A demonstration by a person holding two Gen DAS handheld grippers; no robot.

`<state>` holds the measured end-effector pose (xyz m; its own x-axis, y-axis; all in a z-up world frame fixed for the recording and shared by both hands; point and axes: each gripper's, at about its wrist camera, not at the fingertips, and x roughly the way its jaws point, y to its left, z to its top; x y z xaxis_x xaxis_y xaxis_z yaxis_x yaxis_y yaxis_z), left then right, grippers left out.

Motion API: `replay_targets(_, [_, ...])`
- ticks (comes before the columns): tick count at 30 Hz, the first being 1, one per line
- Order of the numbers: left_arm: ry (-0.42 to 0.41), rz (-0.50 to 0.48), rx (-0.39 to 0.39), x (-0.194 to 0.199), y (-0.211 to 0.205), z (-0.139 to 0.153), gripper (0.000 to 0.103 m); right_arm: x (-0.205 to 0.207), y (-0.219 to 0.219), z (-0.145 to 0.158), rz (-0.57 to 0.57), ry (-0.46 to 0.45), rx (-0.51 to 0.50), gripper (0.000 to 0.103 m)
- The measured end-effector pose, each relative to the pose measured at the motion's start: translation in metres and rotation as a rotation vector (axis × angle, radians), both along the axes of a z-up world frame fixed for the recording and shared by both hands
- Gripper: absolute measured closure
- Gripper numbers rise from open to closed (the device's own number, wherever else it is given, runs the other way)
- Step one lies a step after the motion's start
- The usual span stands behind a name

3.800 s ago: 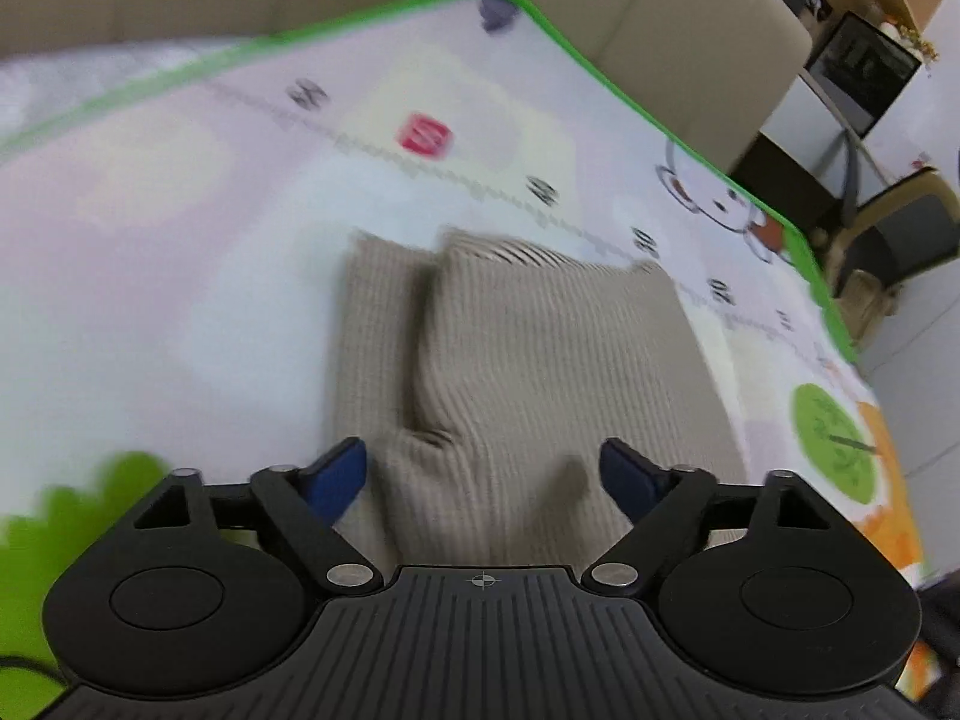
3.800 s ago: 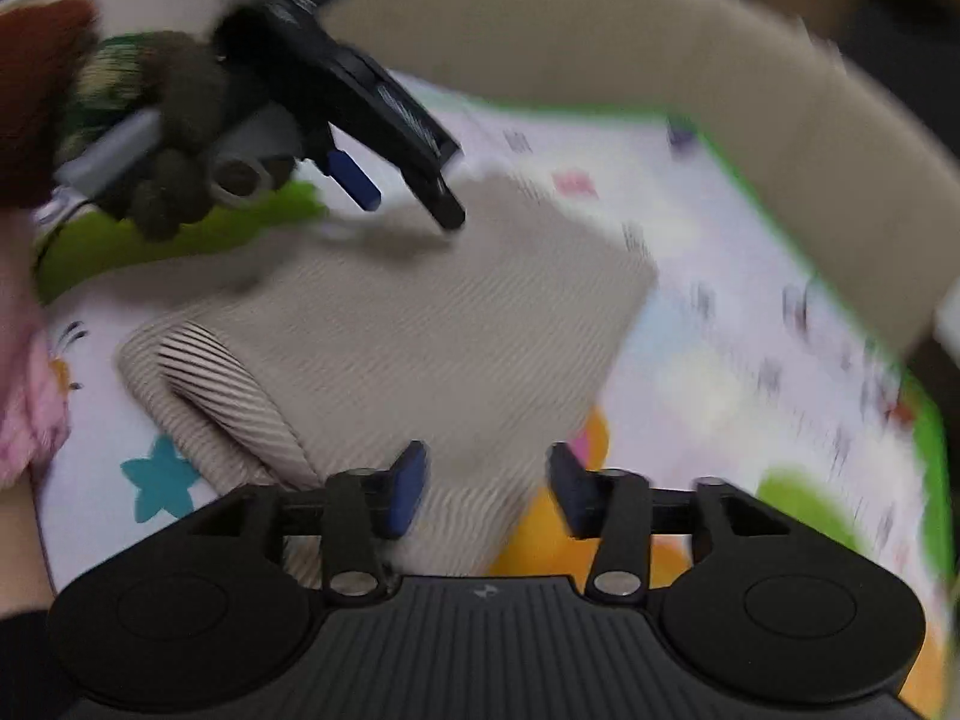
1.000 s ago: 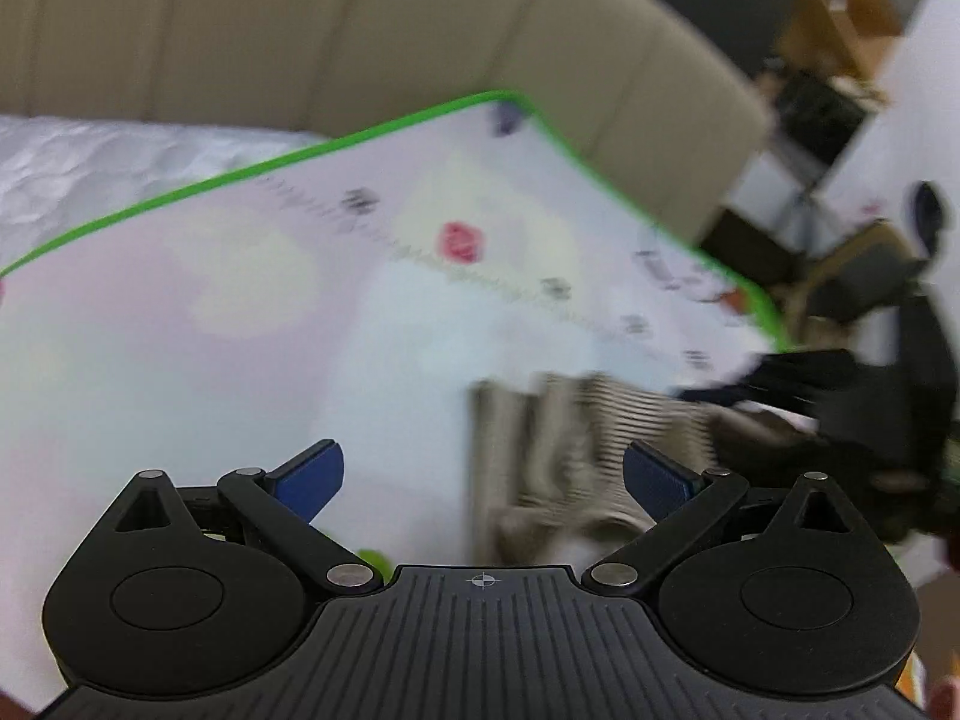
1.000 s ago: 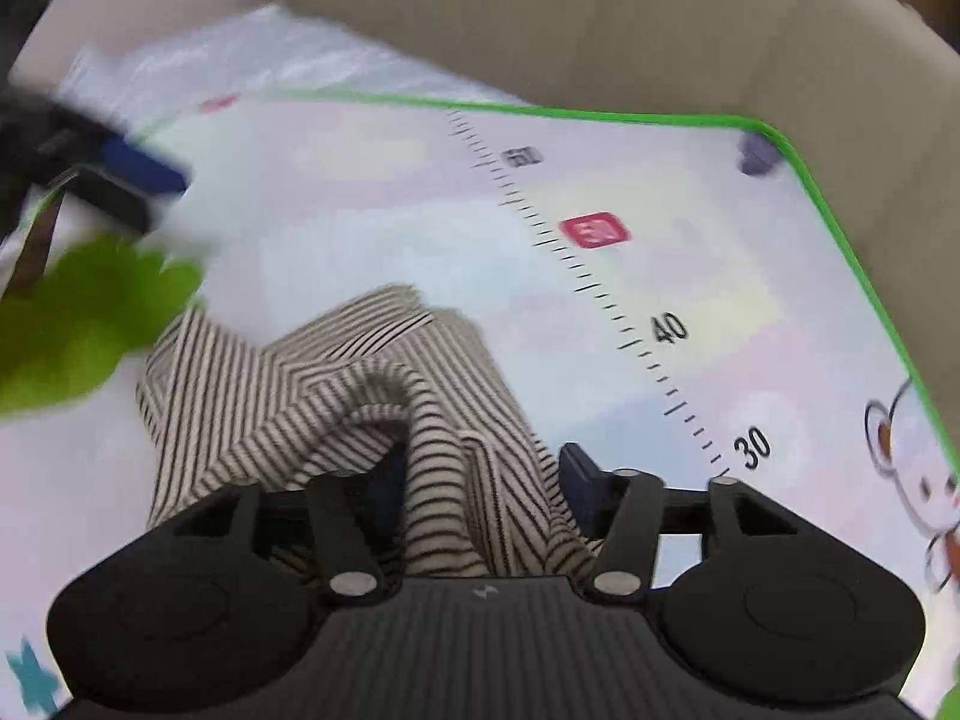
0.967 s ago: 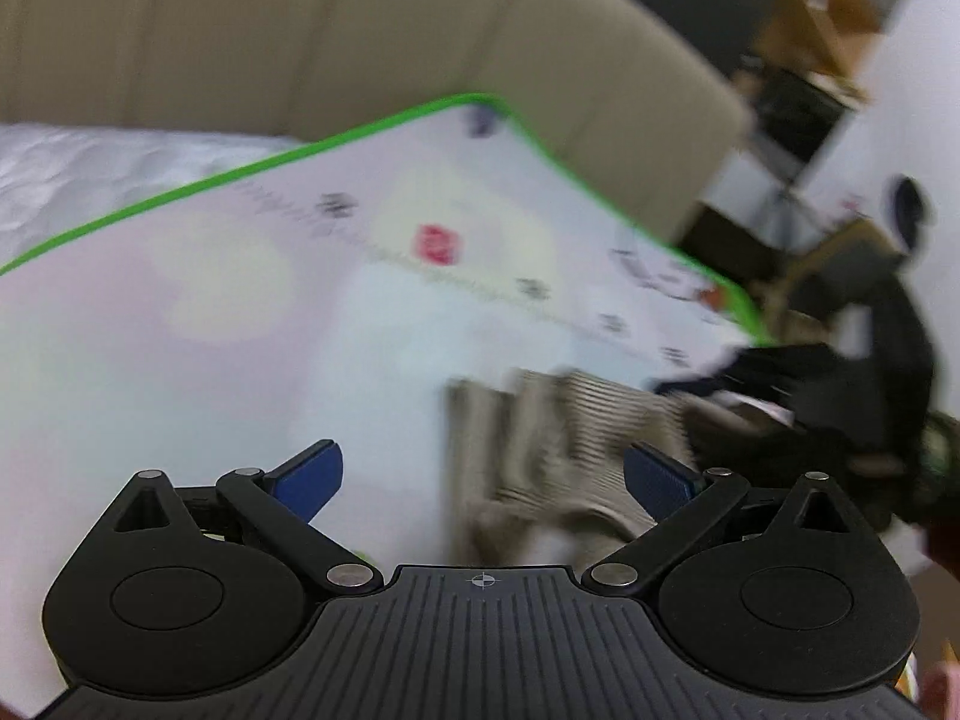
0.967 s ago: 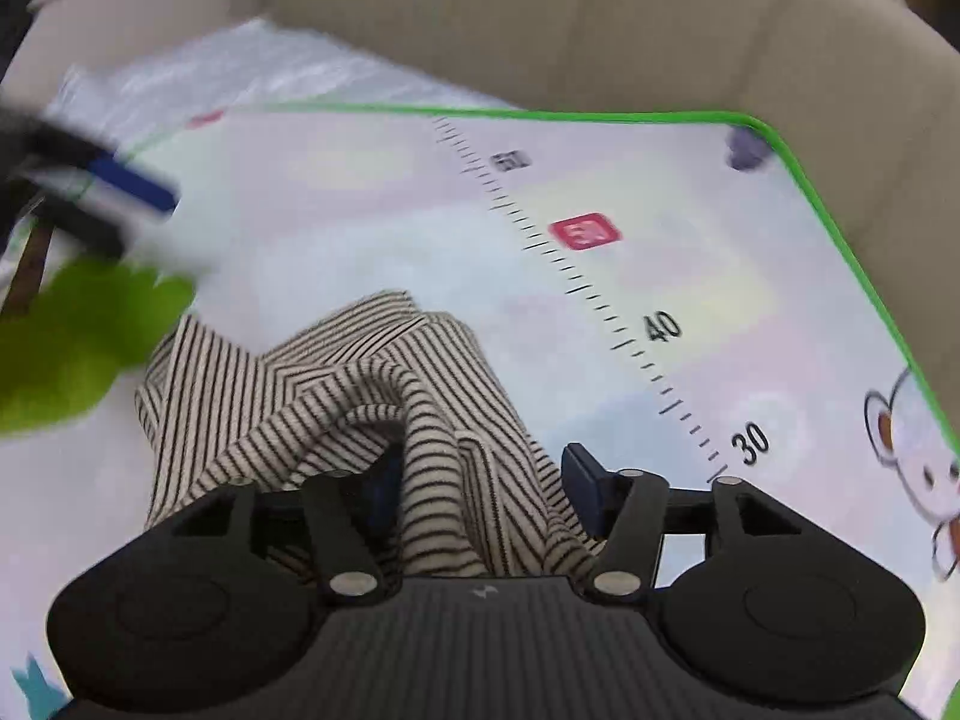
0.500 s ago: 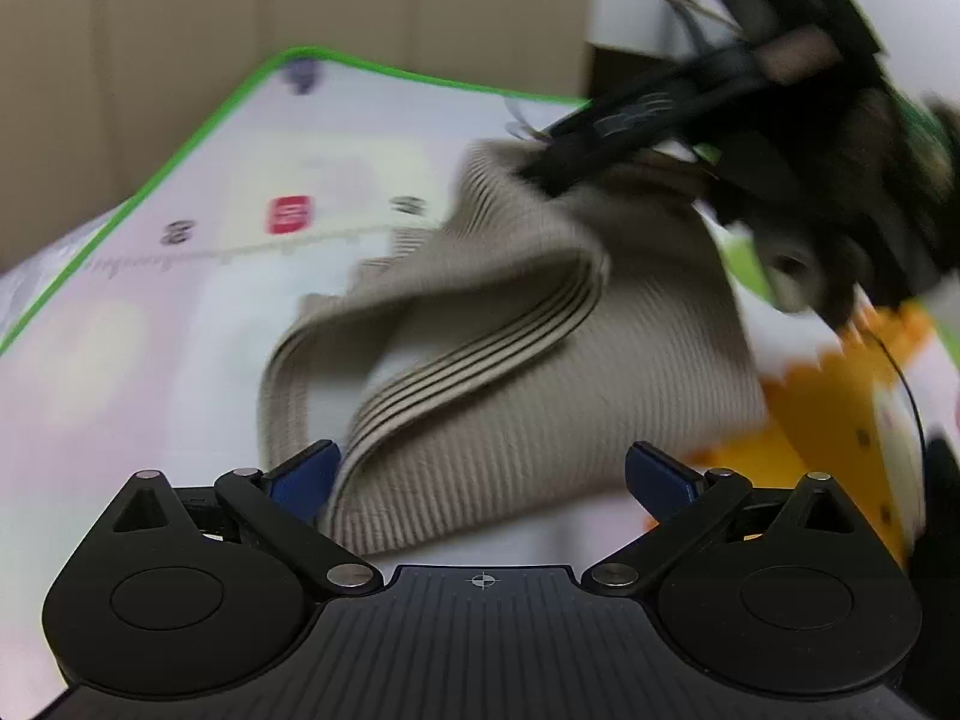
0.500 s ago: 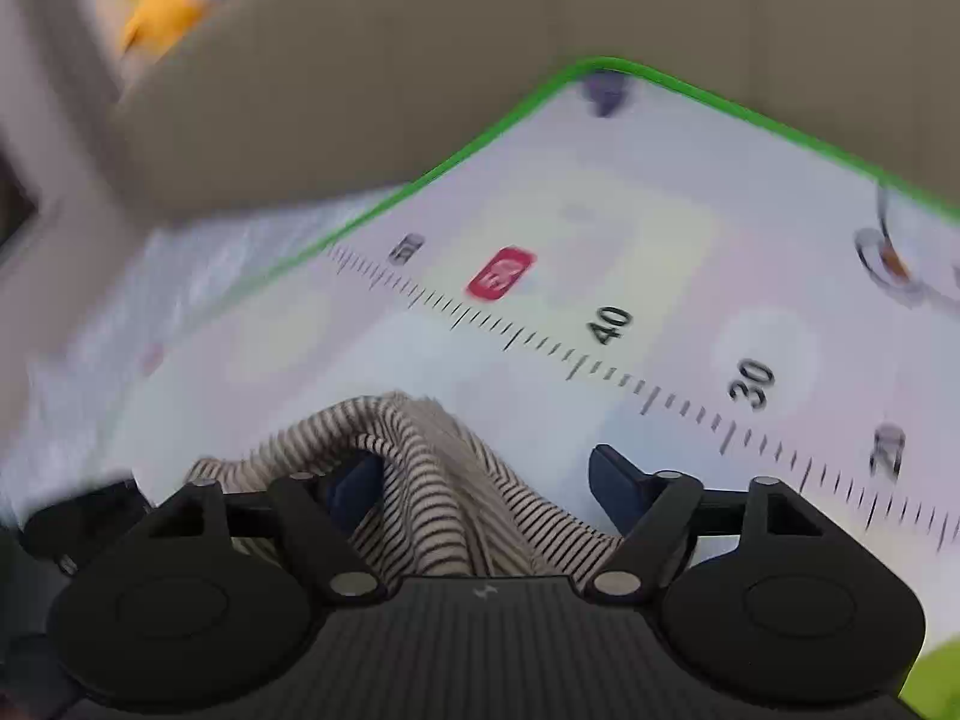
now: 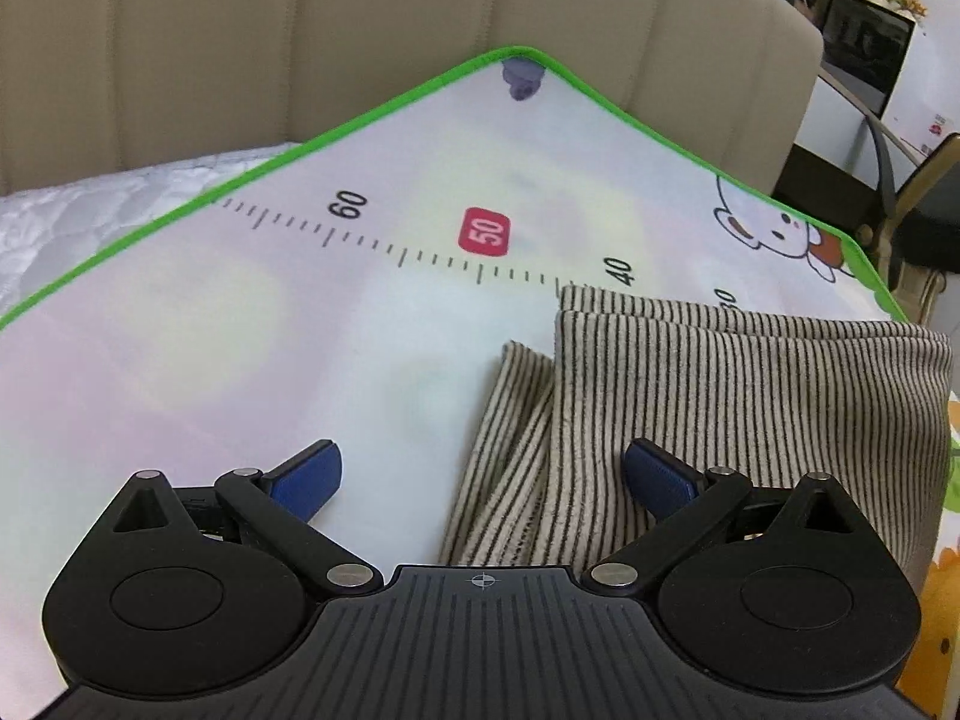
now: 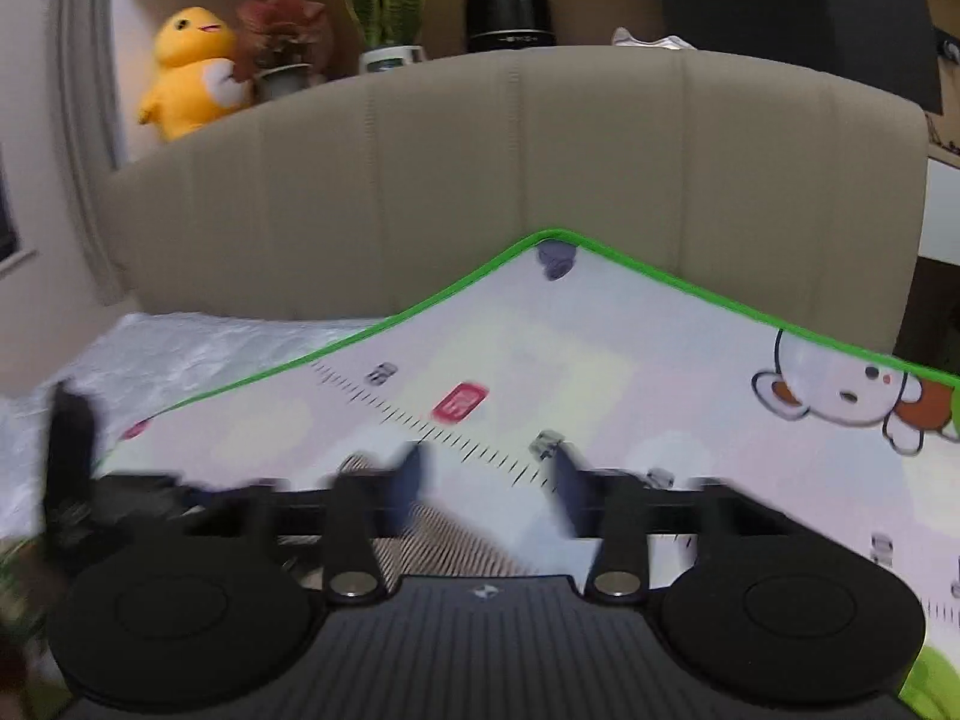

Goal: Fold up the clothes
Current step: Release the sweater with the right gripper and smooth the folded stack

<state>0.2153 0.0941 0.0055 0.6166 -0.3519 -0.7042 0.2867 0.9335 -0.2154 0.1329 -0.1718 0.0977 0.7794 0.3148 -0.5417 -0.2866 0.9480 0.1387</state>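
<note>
Headboard (image 9: 420, 30) in beige padding fills the back of both views, and my mat (image 9: 240, 330) with its green edge and printed ruler spreads out below it. Folded on the mat's right half lies the striped sweater (image 9: 750, 396), layers stacked, one narrower strip sticking out along its left side. My left claw (image 9: 480, 474) hangs over that left edge, spread wide and holding nothing. My right claw (image 10: 486, 480) is blurred, partly apart and empty, above the sweater's far edge. A yellow plush (image 10: 186, 72) and potted plants (image 10: 384, 12) sit on the ledge behind.
</note>
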Motion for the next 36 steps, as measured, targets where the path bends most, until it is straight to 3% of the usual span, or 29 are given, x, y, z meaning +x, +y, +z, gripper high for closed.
replay_targets(4, [0.115, -0.025, -0.126, 0.004, 0.005, -0.009, 0.0, -0.021, -0.003, -0.024, -0.009, 0.083, 0.023, 0.073])
replay_targets(9, [0.139, -0.042, -0.162, -0.002, 0.004, -0.01, 0.0, 0.013, 0.008, -0.08, -0.069, 0.195, -0.042, 0.066])
replay_targets(13, [0.131, -0.045, -0.155, -0.008, 0.002, -0.008, 0.0, 0.021, 0.013, -0.077, -0.048, 0.165, -0.077, 0.062])
replay_targets(16, [0.125, -0.047, -0.149, -0.013, 0.0, -0.007, 0.0, 0.008, 0.006, -0.062, -0.047, 0.131, -0.043, 0.057])
replay_targets(21, [0.111, -0.048, -0.121, -0.014, -0.003, -0.005, 0.0, -0.026, -0.011, -0.053, -0.155, 0.025, -0.002, 0.043])
replay_targets(25, [0.117, -0.046, -0.123, -0.013, -0.002, -0.006, 0.0, -0.02, -0.02, -0.07, -0.199, 0.098, 0.02, 0.037])
replay_targets(27, [0.115, -0.047, -0.12, -0.014, -0.002, -0.006, 0.0, -0.015, -0.023, -0.076, -0.191, 0.147, 0.087, 0.044])
replay_targets(28, [0.114, -0.045, -0.117, -0.014, -0.002, -0.006, 0.0, -0.012, -0.023, -0.074, -0.174, 0.16, 0.114, 0.065])
replay_targets(31, [0.109, -0.033, -0.114, -0.013, 0.0, -0.005, 0.0, -0.005, -0.011, -0.051, -0.123, 0.077, 0.112, 0.08])
replay_targets(34, [0.1, -0.01, -0.131, -0.01, 0.008, -0.002, 0.0, 0.006, -0.006, -0.036, -0.103, 0.035, 0.13, 0.082])
replay_targets(36, [0.089, 0.01, -0.14, -0.008, 0.014, 0.001, 0.0, 0.017, -0.003, -0.042, -0.111, 0.049, 0.081, 0.082])
